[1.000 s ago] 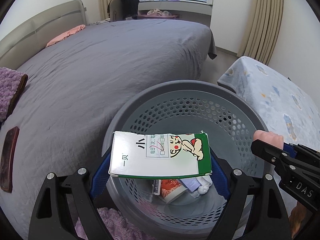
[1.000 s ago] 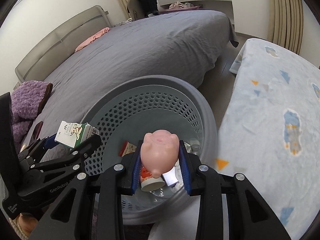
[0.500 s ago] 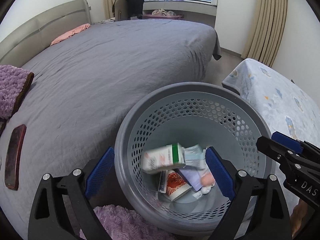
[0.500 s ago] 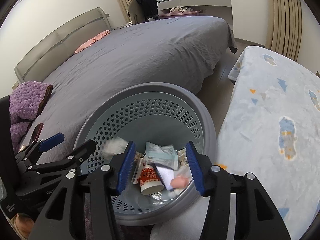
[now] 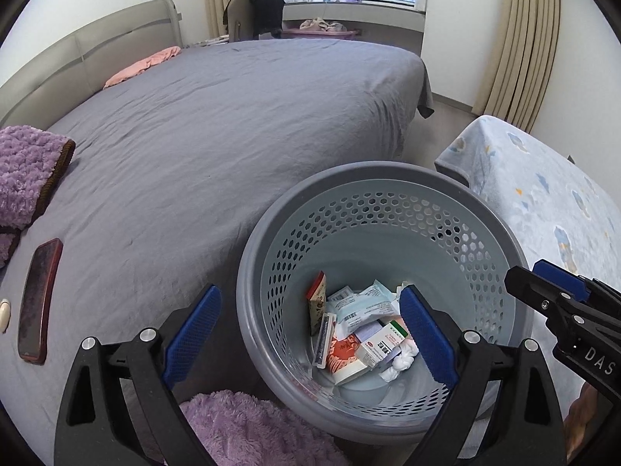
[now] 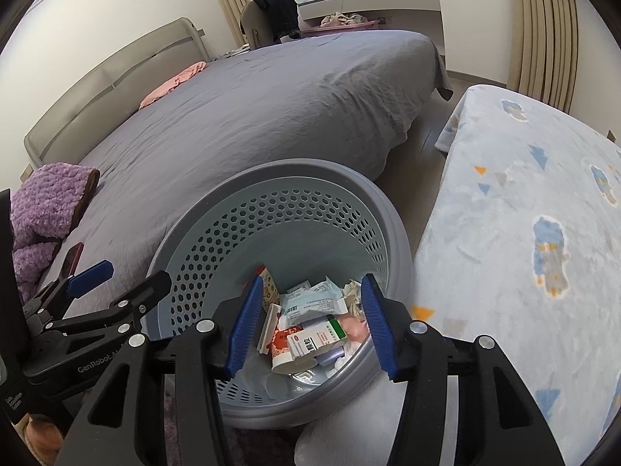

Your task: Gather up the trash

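A grey perforated basket [image 5: 388,178] [image 6: 392,217] stands between the bed and a low covered surface. Both grippers hover over its mouth. My left gripper [image 5: 309,295] is open wide with nothing between its blue pads. My right gripper [image 6: 310,281] is open too and holds nothing. On the basket's bottom lie a green-and-white carton box [image 5: 382,343] [image 6: 316,338], a pink pig toy [image 6: 355,328], a white cup with a red label [image 5: 345,357], light-blue packets [image 5: 365,305] and other litter. The right gripper [image 5: 531,275] also shows at the right edge of the left wrist view.
A phone in a red case [image 5: 39,299] lies on the grey bed [image 5: 233,116] at the left. A purple fluffy blanket [image 5: 27,171] sits near the headboard, and more purple fabric [image 5: 248,427] lies beside the basket. A light-blue patterned cover [image 5: 543,202] is at the right.
The left gripper let go of the green-and-white box and the right gripper let go of the pink pig toy. Both fell into the basket, and both sets of jaws stand wider.
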{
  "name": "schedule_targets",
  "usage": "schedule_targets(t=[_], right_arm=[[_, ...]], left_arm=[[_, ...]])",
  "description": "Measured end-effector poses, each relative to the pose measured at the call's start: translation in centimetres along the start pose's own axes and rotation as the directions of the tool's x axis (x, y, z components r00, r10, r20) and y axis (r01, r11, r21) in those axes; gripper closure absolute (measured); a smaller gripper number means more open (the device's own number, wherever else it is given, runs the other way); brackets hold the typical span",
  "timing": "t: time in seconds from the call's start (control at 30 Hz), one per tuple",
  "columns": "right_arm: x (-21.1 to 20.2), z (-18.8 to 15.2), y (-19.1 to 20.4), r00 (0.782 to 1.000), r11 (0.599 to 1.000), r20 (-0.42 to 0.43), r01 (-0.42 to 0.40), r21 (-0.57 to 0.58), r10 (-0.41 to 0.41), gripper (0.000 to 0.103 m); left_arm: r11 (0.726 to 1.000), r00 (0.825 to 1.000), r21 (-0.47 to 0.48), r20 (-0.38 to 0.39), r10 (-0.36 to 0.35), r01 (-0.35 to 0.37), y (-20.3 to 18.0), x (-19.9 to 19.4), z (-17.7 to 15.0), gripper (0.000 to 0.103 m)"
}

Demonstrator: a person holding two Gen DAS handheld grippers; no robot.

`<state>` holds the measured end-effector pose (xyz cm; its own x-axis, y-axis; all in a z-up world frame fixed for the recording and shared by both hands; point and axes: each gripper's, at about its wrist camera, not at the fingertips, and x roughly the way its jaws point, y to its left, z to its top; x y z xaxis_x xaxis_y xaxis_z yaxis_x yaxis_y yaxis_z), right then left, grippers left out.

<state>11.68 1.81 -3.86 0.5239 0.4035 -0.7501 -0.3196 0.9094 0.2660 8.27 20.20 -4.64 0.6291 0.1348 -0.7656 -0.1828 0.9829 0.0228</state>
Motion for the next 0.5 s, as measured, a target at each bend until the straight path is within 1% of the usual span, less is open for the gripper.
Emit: schedule_targets(t=[0.33,0.5], right_arm=[[-0.59,-0.36,-0.44,1.0,1.0,-0.001,0.015,0.016,-0.015,0.053],[-0.77,-0.44,-0.59,1.0,1.0,0.002,0.02,0.02,-0.02,0.053]], left_arm=[[1.0,1.0,0.003,0.011,0.013,-0.013,-0.25,-0.92,-0.08,0.007],[1.0,1.0,0.006,0.014,0.019,-0.019,-0.37,-1.07,-0.03,0.007]])
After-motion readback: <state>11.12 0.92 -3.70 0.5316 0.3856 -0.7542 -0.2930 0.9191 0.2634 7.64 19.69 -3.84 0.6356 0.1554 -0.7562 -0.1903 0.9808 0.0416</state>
